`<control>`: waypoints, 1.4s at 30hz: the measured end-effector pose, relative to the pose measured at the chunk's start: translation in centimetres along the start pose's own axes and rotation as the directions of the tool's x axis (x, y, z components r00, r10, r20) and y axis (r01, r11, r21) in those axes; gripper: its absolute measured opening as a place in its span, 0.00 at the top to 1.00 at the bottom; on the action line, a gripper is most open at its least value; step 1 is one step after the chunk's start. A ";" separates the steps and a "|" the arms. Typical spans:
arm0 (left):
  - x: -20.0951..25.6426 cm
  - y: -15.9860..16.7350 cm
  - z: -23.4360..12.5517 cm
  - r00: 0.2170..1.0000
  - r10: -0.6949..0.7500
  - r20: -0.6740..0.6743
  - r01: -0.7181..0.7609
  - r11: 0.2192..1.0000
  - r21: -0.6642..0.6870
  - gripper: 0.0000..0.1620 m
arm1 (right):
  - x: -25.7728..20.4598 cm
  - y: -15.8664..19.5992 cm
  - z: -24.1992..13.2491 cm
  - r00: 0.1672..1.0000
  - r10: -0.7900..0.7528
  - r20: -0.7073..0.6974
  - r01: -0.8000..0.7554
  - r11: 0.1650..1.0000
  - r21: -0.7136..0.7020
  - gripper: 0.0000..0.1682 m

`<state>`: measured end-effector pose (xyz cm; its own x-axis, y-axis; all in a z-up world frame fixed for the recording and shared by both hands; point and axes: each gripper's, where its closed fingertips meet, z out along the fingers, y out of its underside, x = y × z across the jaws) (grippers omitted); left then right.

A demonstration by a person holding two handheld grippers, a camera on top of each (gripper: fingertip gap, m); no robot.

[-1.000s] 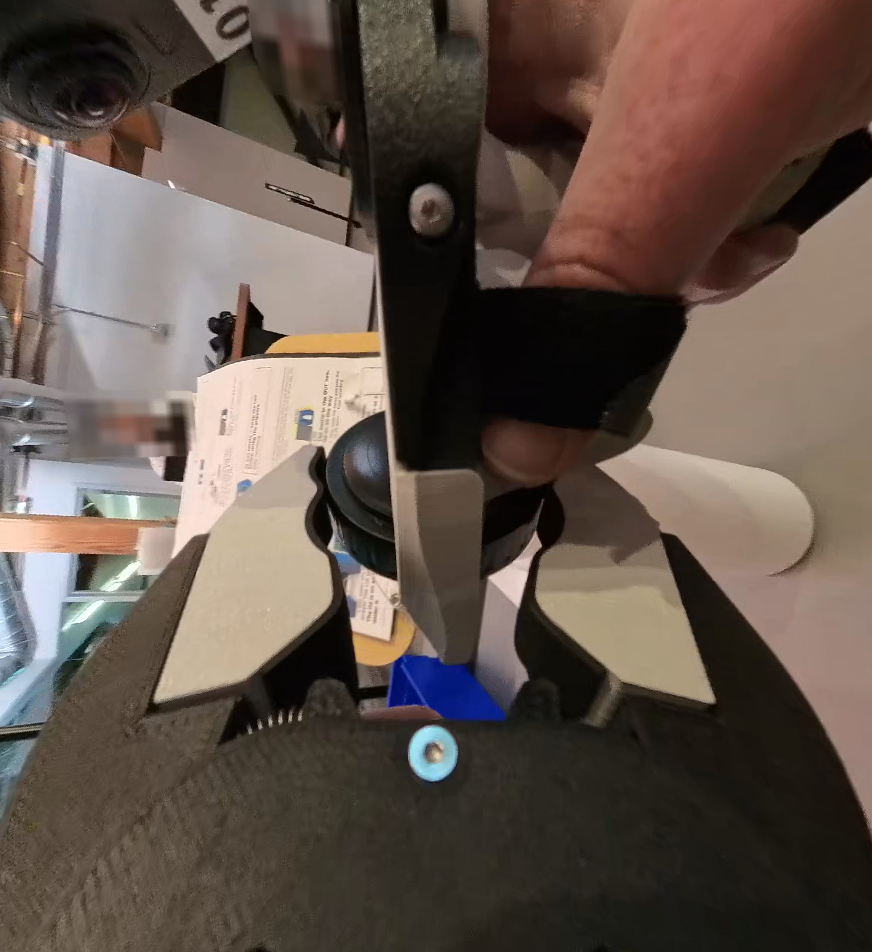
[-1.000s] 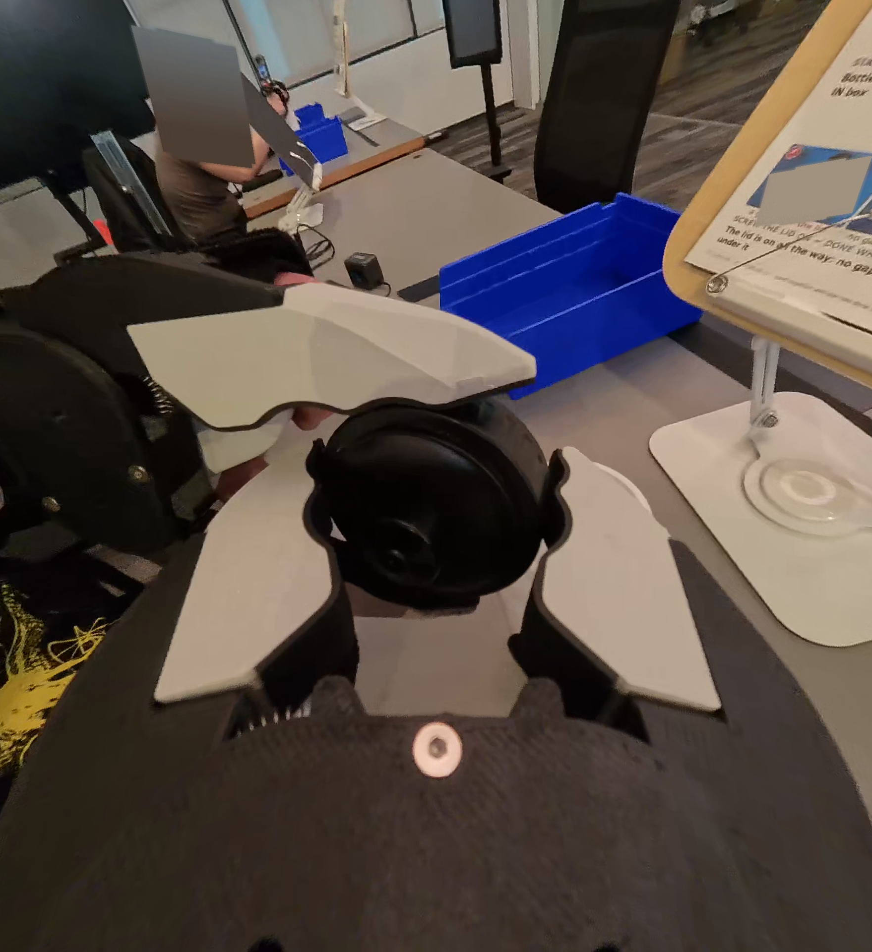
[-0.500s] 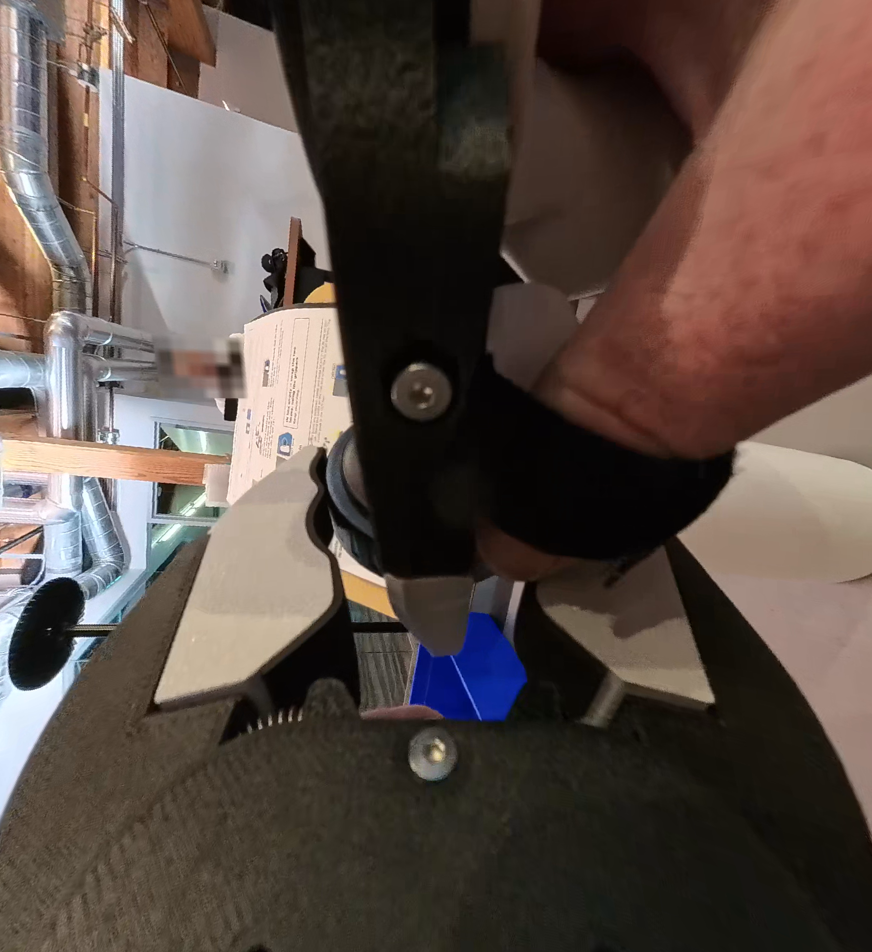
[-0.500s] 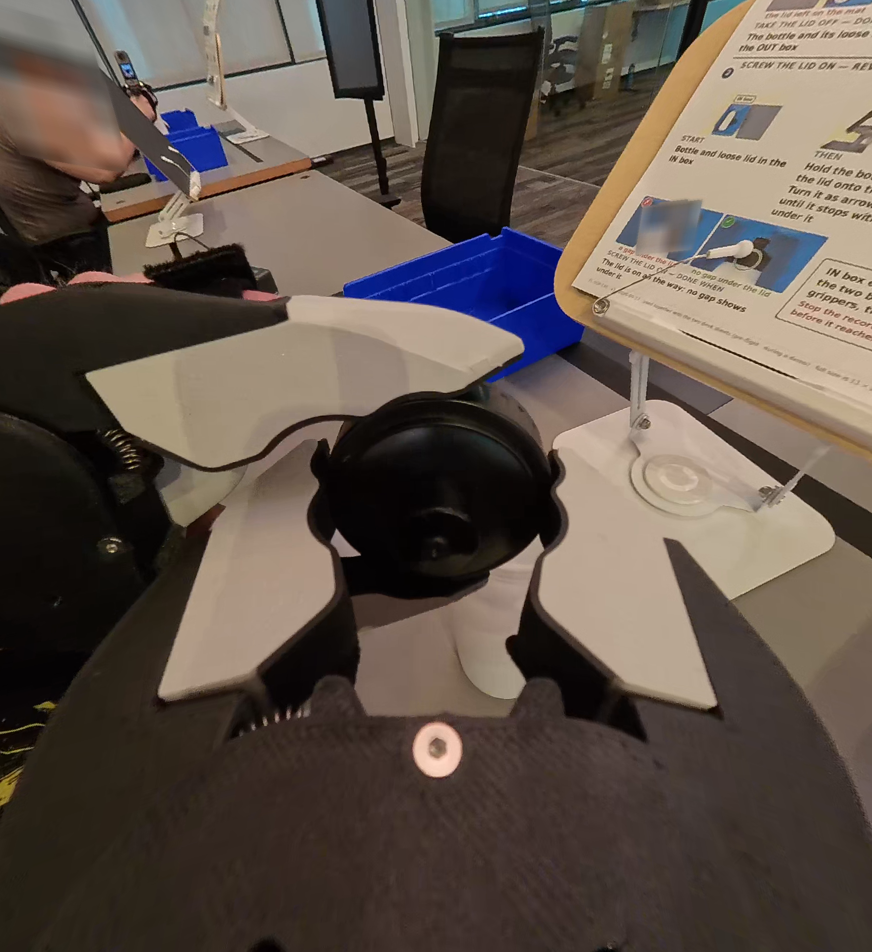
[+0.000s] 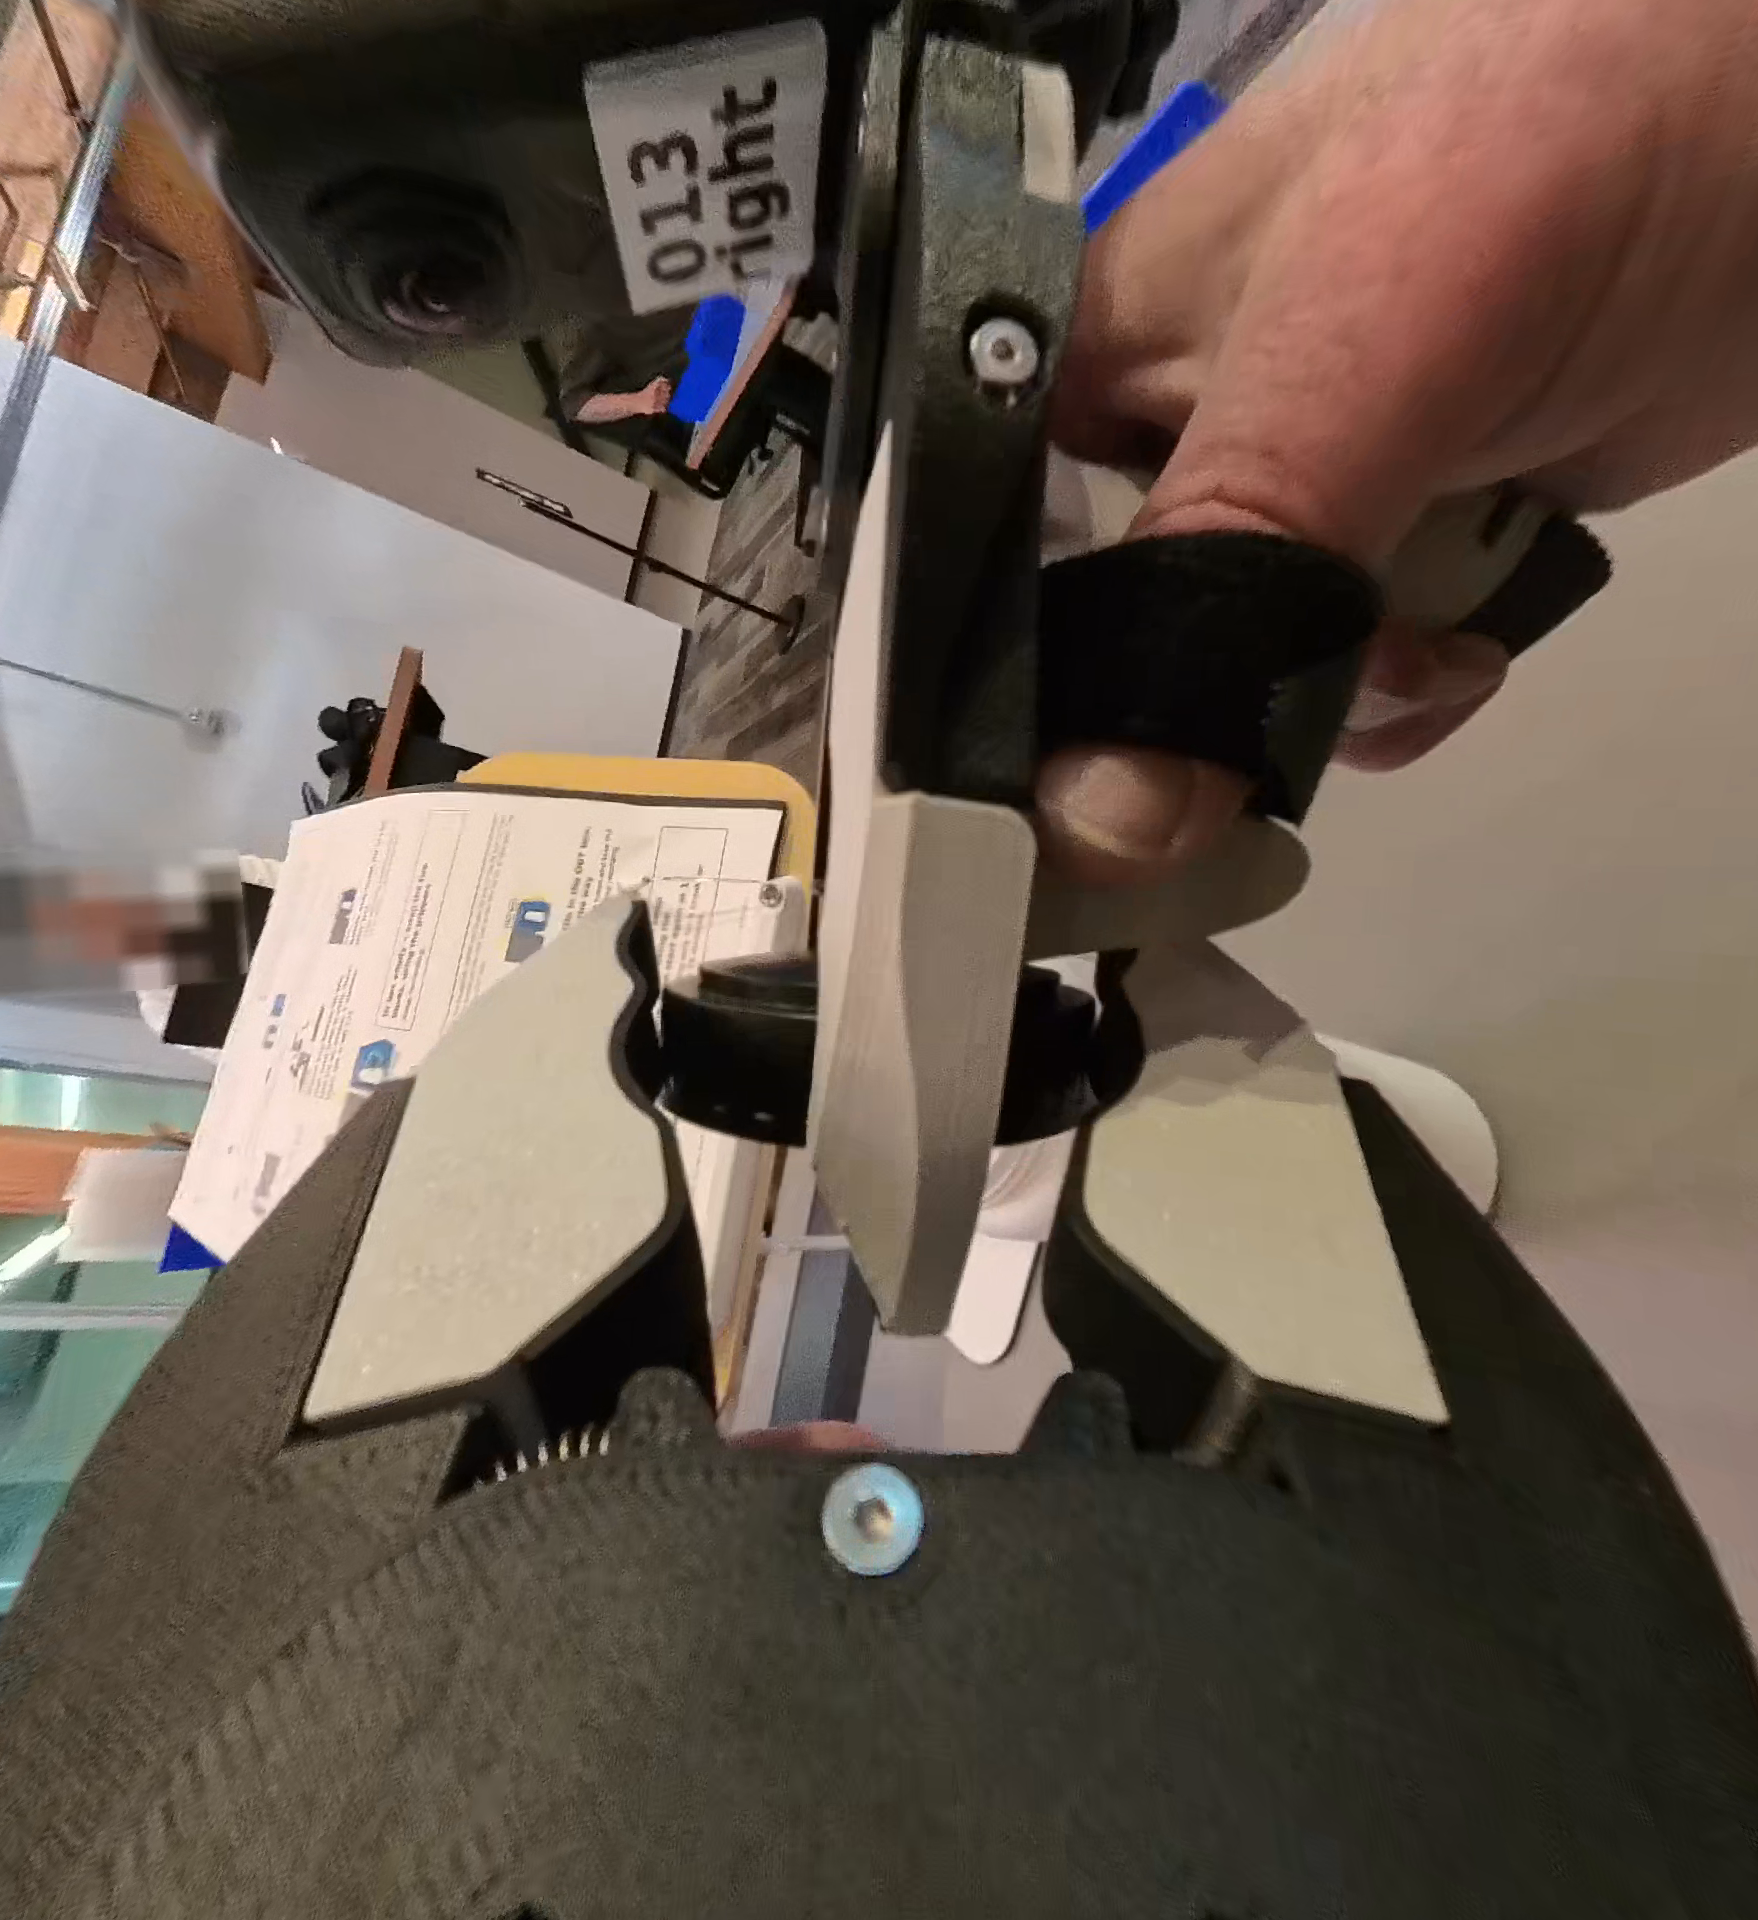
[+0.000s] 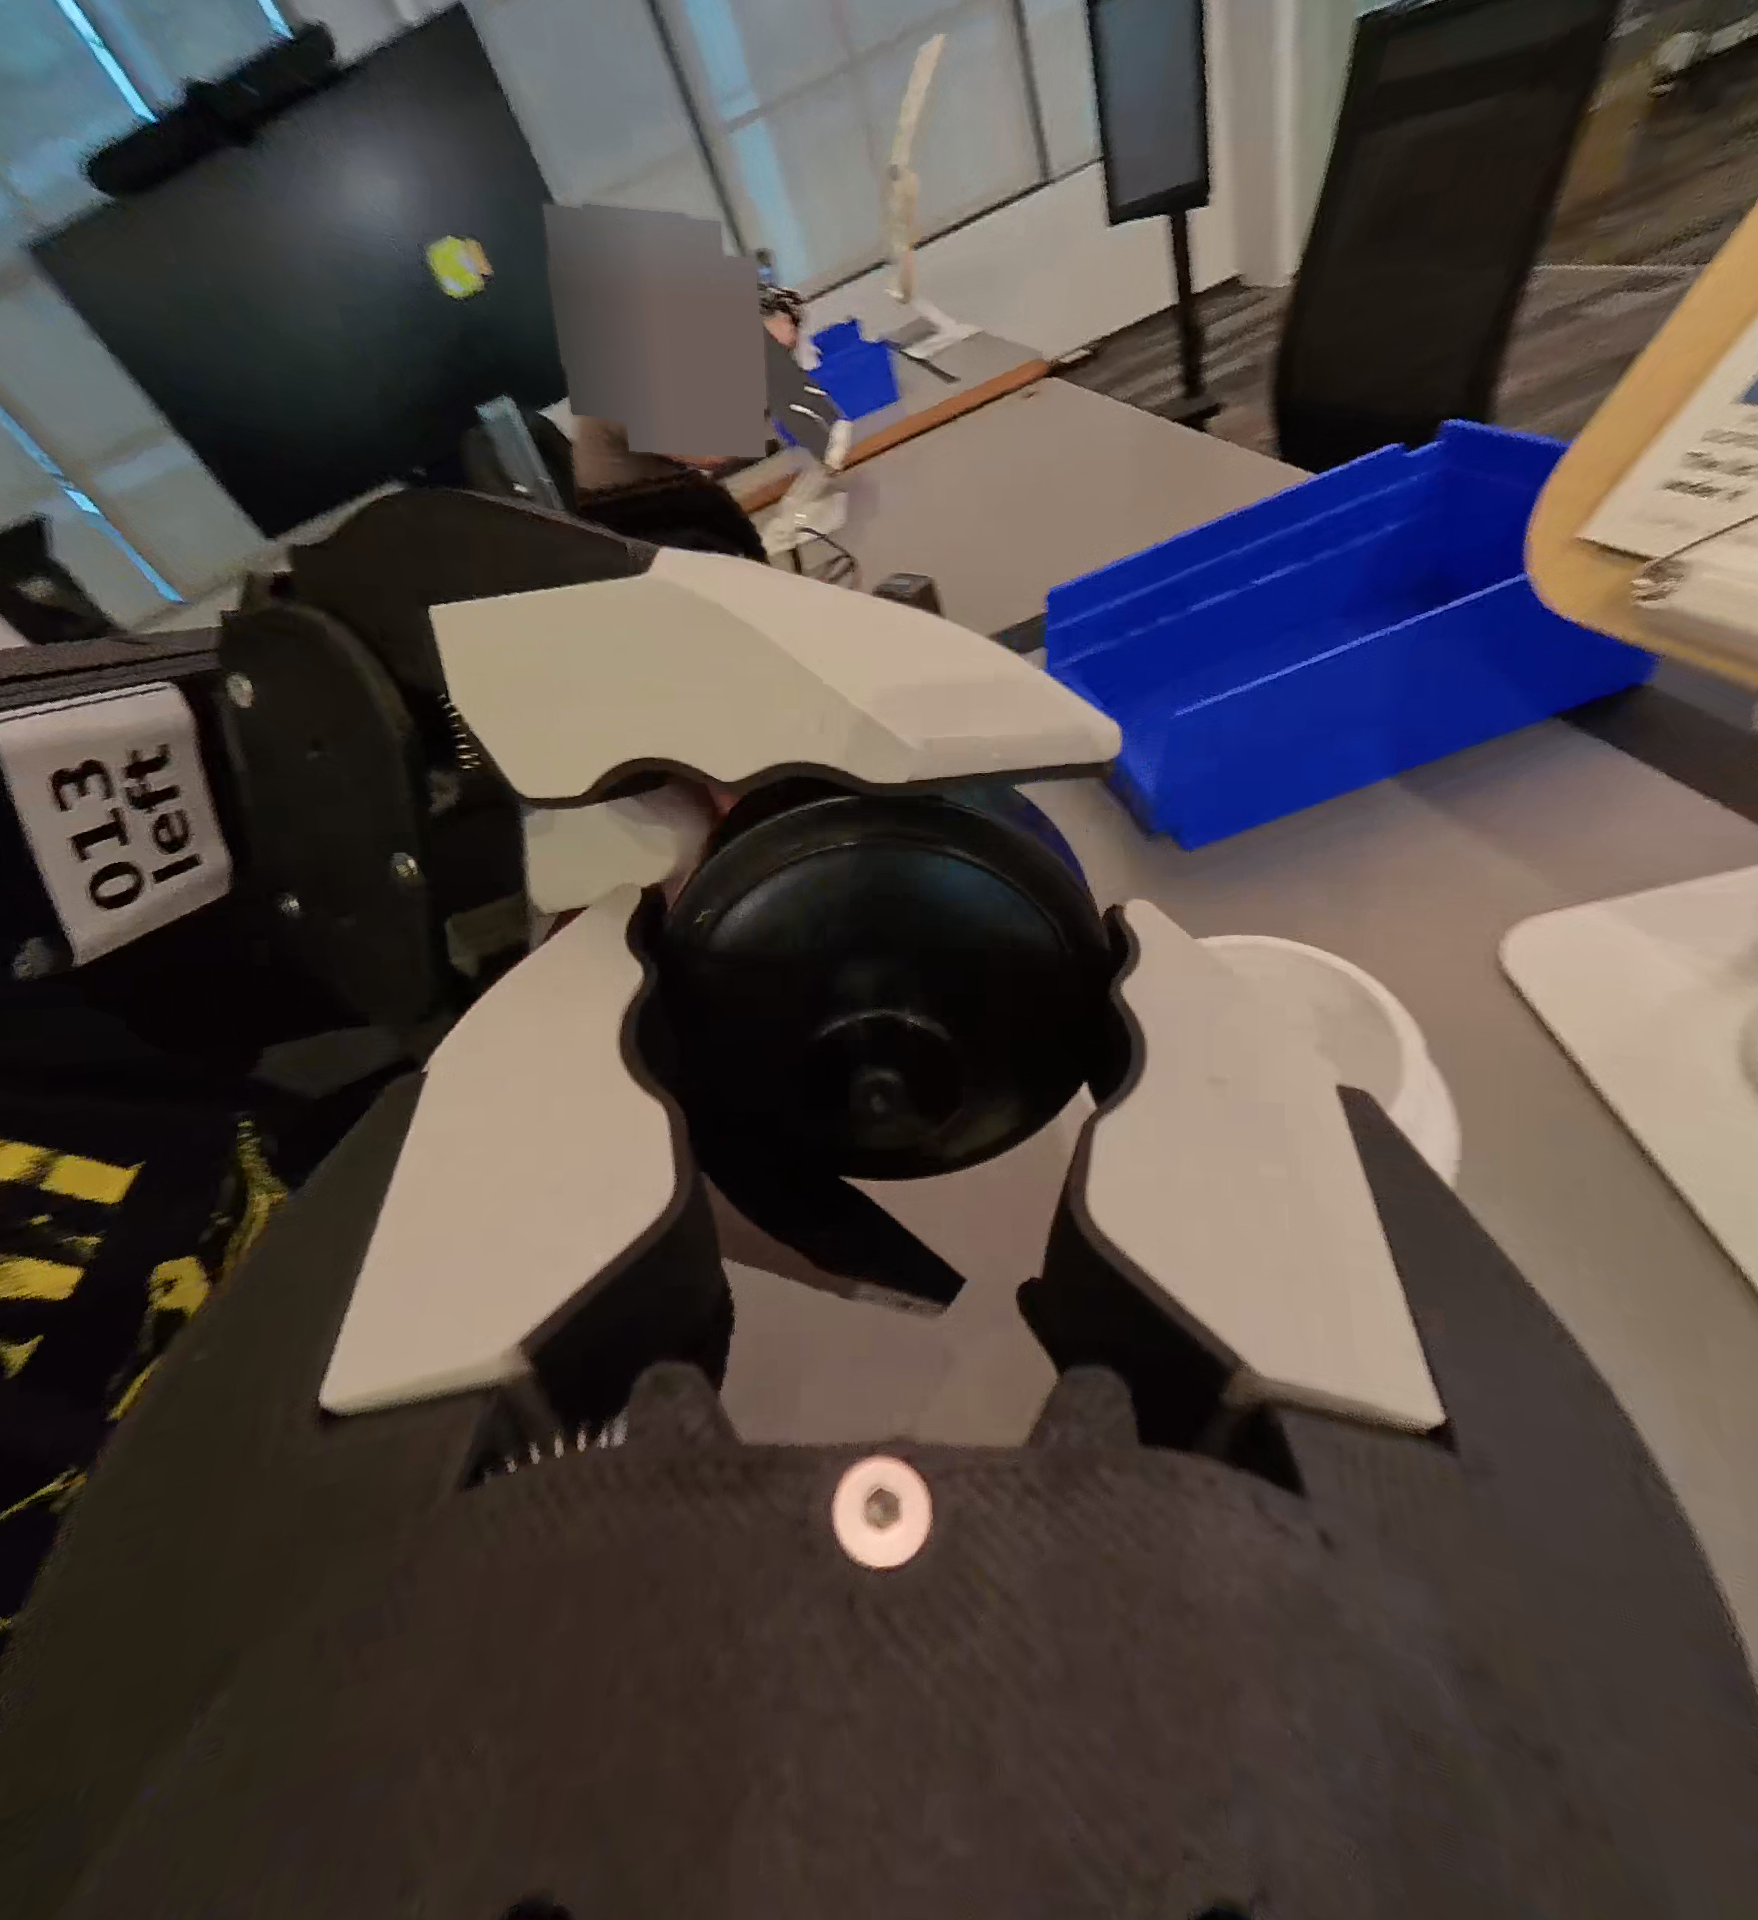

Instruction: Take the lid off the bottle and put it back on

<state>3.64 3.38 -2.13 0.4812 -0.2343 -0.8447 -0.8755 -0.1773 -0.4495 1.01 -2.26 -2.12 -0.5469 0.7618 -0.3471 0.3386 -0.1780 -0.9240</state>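
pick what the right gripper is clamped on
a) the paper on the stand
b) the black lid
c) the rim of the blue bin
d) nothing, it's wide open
b: in the right wrist view the right gripper has both fingers closed against the sides of the round black lid.

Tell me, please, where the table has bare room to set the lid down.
Bare table runs between the bin and the stand base, and again behind the bin. It is crowded near you: the left gripper holds the bottle, the right gripper the lid, with a white round object just right of them.
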 end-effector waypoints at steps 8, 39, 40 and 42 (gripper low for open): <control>0.4 0.2 0.1 1.000 0.000 -0.017 0.000 1.000 0.012 0.52 | 0.5 0.2 -0.5 1.000 0.011 0.003 -0.011 1.000 0.000 0.52; 6.8 8.2 4.8 0.569 -0.707 -0.420 0.791 0.610 0.045 0.15 | 2.5 -0.9 -6.8 0.999 0.010 -0.036 -0.006 0.994 0.105 0.55; 6.9 8.4 5.0 0.567 -0.706 -0.425 0.799 0.598 0.073 0.18 | 2.6 -0.8 -6.8 0.999 0.012 -0.034 -0.008 0.994 0.106 0.55; 7.1 8.4 5.3 0.560 -0.700 -0.444 0.809 0.578 0.111 0.24 | 2.6 -0.7 -6.9 0.999 0.011 -0.031 -0.008 0.994 0.106 0.55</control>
<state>-0.57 5.30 -13.40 0.9018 -0.4312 -0.0298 -0.1213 -0.1862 -0.9750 4.61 4.17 -1.25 -0.5188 0.7788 -0.3525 0.2600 -0.2491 -0.9329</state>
